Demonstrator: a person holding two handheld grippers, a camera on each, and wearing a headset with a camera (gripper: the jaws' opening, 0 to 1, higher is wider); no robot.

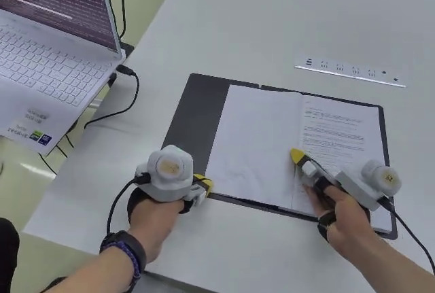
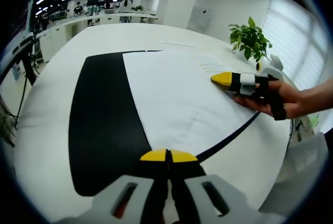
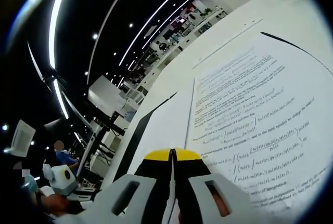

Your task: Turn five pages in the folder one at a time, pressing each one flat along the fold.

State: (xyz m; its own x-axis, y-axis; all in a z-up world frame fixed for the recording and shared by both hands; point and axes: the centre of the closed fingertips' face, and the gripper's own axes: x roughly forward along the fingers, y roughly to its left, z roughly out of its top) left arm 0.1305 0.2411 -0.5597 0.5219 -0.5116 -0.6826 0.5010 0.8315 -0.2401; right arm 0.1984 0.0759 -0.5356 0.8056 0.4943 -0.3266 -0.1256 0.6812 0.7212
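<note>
I judge step: pressing pg flat | folder (image 1: 197, 113) open on bench, my 12 | R gripper (image 1: 298, 157) jaws together, empty, tip on fold (image 1: 300, 119) at folder's 6 | L gripper (image 1: 202, 187) jaws together, empty, at folder's 7 | next: run tip up fold twd 12.

Laptop (image 1: 47, 55) partly beyond left edge

Your left hand-held gripper (image 1: 202, 184): rounded pale grey housing, yellow tips, thin black cable (image 1: 117, 201) off the rear. Your right hand-held gripper (image 1: 297, 157): same grey-and-black build, yellow tips. Dark band (image 1: 126, 247) on your left wrist. Black straps (image 1: 327, 221) on both hands.
</note>
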